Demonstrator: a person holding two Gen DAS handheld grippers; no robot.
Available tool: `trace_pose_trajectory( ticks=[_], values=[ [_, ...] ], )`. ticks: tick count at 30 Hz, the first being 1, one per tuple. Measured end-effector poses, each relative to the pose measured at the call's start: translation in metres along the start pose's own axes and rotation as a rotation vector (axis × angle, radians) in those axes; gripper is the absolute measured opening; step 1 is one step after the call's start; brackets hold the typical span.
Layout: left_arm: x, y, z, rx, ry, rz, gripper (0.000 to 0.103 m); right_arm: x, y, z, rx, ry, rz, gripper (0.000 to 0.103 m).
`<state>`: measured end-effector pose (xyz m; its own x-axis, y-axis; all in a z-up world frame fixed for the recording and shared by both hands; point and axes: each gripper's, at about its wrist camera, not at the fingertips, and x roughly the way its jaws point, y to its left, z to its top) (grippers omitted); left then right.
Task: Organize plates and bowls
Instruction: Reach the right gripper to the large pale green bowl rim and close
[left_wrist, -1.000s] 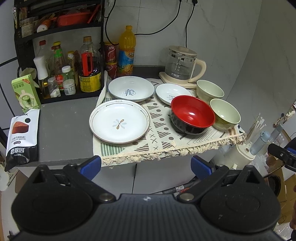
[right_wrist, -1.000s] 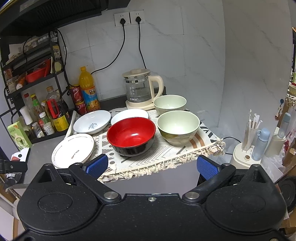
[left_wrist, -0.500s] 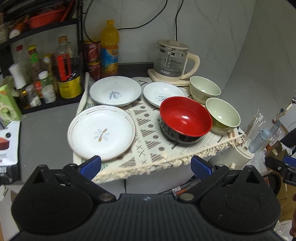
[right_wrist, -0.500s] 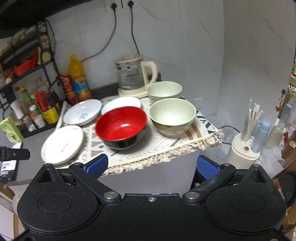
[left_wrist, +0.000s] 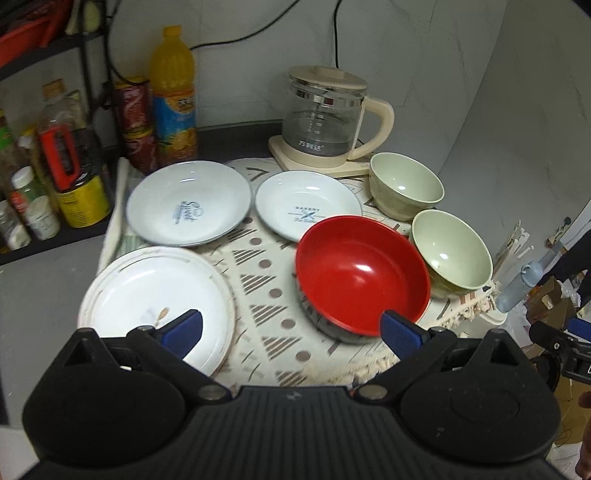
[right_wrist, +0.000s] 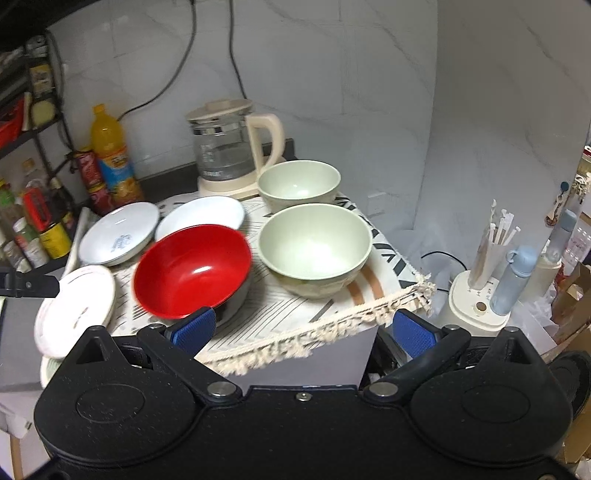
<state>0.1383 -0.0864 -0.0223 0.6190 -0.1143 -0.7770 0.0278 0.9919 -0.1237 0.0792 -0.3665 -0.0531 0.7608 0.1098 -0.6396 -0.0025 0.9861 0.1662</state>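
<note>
My left gripper (left_wrist: 291, 330) spread, holding nothing, nearest dishes. White plate (left_wrist: 155, 295) at 11 o'clock just past my left finger; red bowl (left_wrist: 364, 275) at 1 o'clock, close. My right gripper (right_wrist: 303, 328) also spread, empty (nearer green bowl (right_wrist: 314, 245) at 12 o'clock). Blue-print plates (left_wrist: 190, 206) farther, 11–12 o'clock.
</note>
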Motion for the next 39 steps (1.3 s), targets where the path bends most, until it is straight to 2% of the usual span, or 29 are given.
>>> trace_pose_trajectory(
  ticks=[7,12,18,23,27,36,39],
  values=[
    [0.041,-0.021,0.031,0.05,0.024,-0.057,0.1,0.03,-0.018,0.015,0.078,0.037,-0.023,0.101],
    [0.069,-0.041,0.054,0.113,0.04,-0.105,0.099,0.052,-0.028,0.025,0.125,0.06,-0.06,0.089],
    [0.108,-0.065,0.078,0.183,0.075,-0.147,0.093,0.075,-0.04,0.035,0.183,0.088,-0.092,0.083],
    [0.141,-0.087,0.093,0.241,0.111,-0.19,0.087,0.102,-0.048,0.035,0.243,0.147,-0.101,0.075],
    [0.168,-0.105,0.105,0.271,0.15,-0.222,0.076,0.116,-0.054,0.036,0.268,0.173,-0.132,0.075],
    [0.218,-0.143,0.112,0.357,0.243,-0.274,0.069,0.142,-0.071,0.038,0.336,0.206,-0.226,0.075],
    [0.23,-0.156,0.108,0.391,0.276,-0.288,0.063,0.15,-0.076,0.036,0.363,0.224,-0.25,0.074]
  ],
)
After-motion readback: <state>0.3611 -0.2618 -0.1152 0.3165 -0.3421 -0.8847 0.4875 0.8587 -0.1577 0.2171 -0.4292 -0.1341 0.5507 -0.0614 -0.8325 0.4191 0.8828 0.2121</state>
